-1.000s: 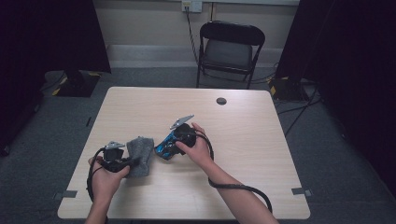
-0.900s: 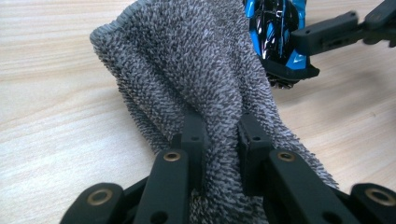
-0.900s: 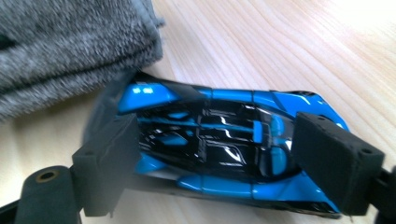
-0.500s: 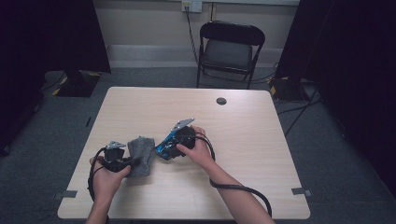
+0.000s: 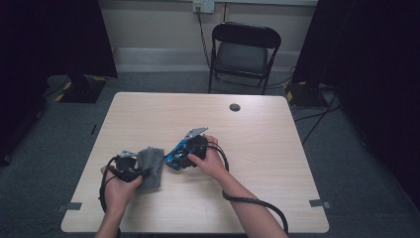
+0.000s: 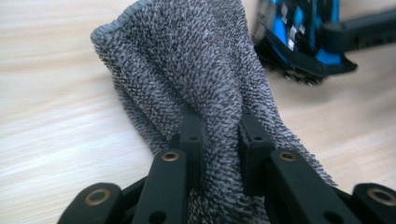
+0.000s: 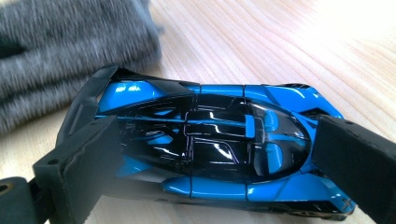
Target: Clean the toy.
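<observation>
From above, the left gripper sits near the tabletop's seven o'clock corner, holding a grey cloth that lies just at its three o'clock. The right gripper is a little right of that, near the middle, with a blue toy car at its nine o'clock, close beside the cloth. A small dark disc rests toward twelve o'clock, and a folding chair stands beyond the far edge.

In the left gripper view, the fingers are pinching a bunched fold of the cloth; the car lies at two o'clock.

In the right gripper view, the fingers have just spread wide and stand at either end of the car, which rests on the tabletop; whether they press it I cannot tell. The cloth lies at ten o'clock.
</observation>
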`<act>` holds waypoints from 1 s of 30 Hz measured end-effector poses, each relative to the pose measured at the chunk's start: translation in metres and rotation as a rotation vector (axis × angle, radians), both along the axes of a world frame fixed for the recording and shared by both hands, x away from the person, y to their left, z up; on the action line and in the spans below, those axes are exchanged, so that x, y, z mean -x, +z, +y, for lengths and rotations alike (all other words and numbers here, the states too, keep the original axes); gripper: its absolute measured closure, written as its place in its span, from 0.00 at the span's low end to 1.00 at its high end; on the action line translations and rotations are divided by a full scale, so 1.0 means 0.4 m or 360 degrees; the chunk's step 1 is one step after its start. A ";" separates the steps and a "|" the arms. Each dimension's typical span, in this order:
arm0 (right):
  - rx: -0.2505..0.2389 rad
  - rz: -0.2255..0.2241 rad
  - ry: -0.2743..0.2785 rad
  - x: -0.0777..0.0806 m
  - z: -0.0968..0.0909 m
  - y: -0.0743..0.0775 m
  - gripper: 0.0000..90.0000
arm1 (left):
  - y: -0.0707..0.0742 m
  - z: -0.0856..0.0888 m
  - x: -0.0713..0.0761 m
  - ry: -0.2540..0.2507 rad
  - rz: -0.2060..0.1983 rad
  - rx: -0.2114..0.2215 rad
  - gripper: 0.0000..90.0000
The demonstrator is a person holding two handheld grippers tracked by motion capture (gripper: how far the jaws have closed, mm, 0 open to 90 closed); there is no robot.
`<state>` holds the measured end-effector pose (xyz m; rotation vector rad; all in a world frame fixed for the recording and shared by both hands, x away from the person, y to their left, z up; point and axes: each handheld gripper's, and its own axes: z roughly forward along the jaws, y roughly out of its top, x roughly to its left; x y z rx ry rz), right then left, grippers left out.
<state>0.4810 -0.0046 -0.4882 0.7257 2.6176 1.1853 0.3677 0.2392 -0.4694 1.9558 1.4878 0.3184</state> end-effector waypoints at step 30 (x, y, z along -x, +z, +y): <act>0.0026 0.0019 -0.0008 -0.002 0.003 0.004 0.01 | -0.008 -0.150 0.028 -0.0298 0.0102 0.0081 0.84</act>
